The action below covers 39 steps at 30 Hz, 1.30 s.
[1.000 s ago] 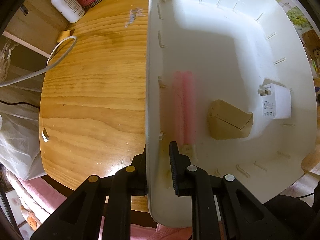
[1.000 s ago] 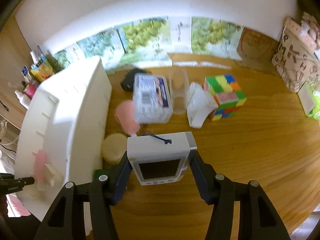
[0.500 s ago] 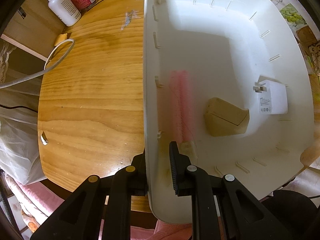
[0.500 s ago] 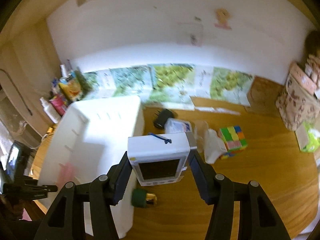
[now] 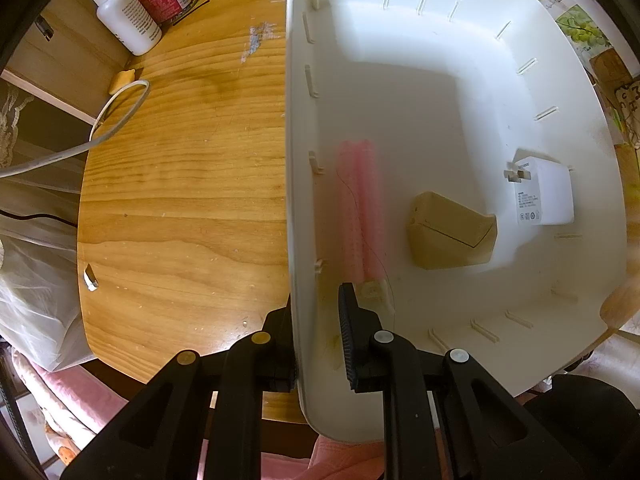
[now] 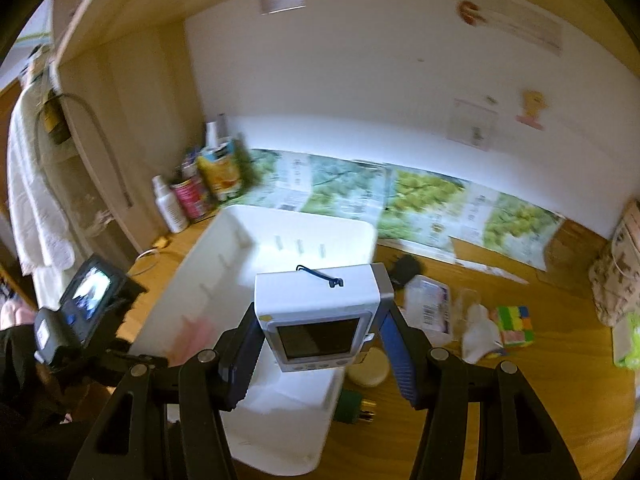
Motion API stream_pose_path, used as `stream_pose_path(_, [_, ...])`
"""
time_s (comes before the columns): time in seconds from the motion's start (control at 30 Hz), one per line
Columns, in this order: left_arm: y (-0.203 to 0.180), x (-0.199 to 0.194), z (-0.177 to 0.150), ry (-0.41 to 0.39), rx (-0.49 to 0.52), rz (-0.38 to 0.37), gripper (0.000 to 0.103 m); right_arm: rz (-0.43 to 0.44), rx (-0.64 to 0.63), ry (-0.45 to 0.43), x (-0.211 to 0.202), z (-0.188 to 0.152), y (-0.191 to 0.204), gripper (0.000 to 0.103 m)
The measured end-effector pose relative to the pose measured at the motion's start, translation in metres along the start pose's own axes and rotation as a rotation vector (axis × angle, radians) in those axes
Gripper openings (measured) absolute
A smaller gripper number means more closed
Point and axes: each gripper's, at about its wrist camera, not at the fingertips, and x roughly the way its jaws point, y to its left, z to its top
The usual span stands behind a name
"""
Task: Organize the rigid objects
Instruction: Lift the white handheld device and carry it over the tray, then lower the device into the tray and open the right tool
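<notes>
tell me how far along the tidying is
Done: a pink comb-like item, a tan box and a white charger lie in the white bin.

In hand: right gripper holds a white screen device; left gripper clamps the bin wall.

Left: colour cube, clear box, round tin, green plug.

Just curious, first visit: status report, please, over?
Left gripper clamps white bin wall. Right gripper holds white screen device over bin. Nothing blocking.
</notes>
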Motion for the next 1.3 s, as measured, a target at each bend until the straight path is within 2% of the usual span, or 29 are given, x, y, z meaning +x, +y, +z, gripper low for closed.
stream_pose_path(0.27, [0.000, 0.001, 0.000, 0.000, 0.001, -0.001, 0.018, 0.089, -0.098, 0.038, 0.007, -0.004, 0.037, 0.058])
stream_pose_path(0.67, [0.000, 0.000, 0.001, 0.005, -0.004, 0.001, 0.018, 0.198, -0.183, 0.146, 0.032, -0.020, 0.075, 0.058])
stream_pose_path(1.1, [0.002, 0.007, 0.003, 0.014, -0.014, 0.005, 0.018, 0.217, -0.174, 0.217, 0.049, -0.026, 0.076, 0.059])
stream_pose_path(1.3, [0.001, 0.007, 0.002, 0.015, -0.015, 0.008, 0.018, 0.228, -0.169, 0.189, 0.046, -0.022, 0.073, 0.059])
